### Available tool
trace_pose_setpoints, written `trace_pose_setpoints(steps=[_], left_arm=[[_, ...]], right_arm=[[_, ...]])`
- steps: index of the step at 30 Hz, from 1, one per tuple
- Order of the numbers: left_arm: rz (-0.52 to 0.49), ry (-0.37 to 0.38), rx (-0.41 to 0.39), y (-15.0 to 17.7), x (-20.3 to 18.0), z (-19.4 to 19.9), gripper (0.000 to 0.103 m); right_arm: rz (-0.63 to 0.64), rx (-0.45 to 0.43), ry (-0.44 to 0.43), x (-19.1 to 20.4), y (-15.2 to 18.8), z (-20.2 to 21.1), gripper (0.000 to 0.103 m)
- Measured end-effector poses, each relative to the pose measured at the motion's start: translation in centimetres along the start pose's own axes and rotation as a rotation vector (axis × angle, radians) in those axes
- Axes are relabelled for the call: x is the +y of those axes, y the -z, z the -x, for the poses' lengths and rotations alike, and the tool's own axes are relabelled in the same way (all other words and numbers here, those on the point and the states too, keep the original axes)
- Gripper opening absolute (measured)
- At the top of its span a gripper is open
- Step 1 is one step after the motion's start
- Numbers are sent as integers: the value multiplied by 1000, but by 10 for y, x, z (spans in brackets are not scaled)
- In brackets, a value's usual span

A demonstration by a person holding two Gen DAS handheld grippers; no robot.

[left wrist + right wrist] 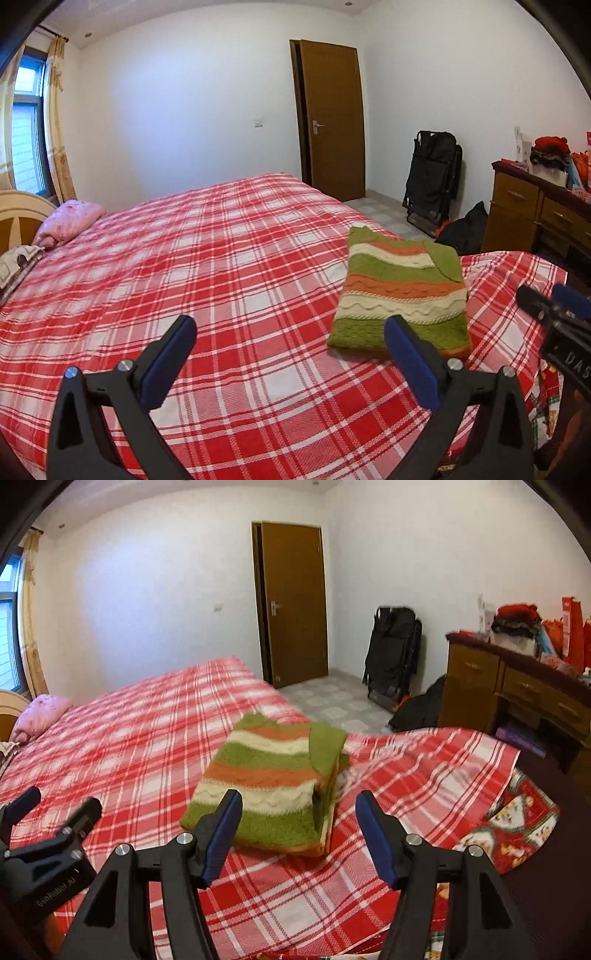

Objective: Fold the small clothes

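A small knitted sweater (402,291) with green, orange and cream stripes lies folded into a rectangle on the red plaid bed (221,266). My left gripper (290,328) is open and empty, raised above the bed to the left of the sweater. The right gripper (550,299) shows at the right edge of that view. In the right wrist view the sweater (269,775) lies just ahead of my right gripper (297,805), which is open and empty above the bed (147,738). The left gripper (55,812) shows at the lower left there.
A pink pillow (70,221) and a patterned cloth (18,262) lie at the head of the bed. A wooden dresser (517,686) with piled items stands at right. A black folded chair (391,653) and a brown door (295,602) are behind.
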State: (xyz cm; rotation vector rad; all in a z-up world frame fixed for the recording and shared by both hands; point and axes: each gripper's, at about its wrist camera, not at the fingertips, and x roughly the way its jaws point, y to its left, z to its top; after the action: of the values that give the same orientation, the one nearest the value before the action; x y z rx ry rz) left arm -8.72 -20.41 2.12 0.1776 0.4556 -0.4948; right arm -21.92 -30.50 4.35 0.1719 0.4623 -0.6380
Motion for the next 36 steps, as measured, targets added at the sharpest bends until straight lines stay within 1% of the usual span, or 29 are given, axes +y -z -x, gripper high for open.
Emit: trace_pose_setpoints(steps=[3,5,9,13,15,19,22,25,36], left_arm=[[-7,-7,-6,-4,-3,9,103],[-9,-3,-26,-5,-5,18,103],[-18,-12,-37,-7,-9,25,103],[-30,-27,-61,-10,-11,33,103],[-18,-27,-72,-12,-11,35,103],[-4,-9,-70,-13,-11,37,103],[-13,-7,-80,-13,-13,38,103],[-21,1,-83,-12,-17,39,103],[-35,-9,-78,-12,-22,38,103]], right_arm=[[26,-63,0,5,-5,17,65],[31,-91,1,6,-6,23,65],[1,-124,-9,3,-8,31,65],[-6,-184,19,0,-9,40,65],[-8,-197,19,-1,-11,42,65],[-10,-193,11,-1,-11,41,65],[-11,-163,-2,0,-10,36,65],[-13,-154,-4,0,-8,34,65],[-22,-147,-10,-2,-8,32,65]])
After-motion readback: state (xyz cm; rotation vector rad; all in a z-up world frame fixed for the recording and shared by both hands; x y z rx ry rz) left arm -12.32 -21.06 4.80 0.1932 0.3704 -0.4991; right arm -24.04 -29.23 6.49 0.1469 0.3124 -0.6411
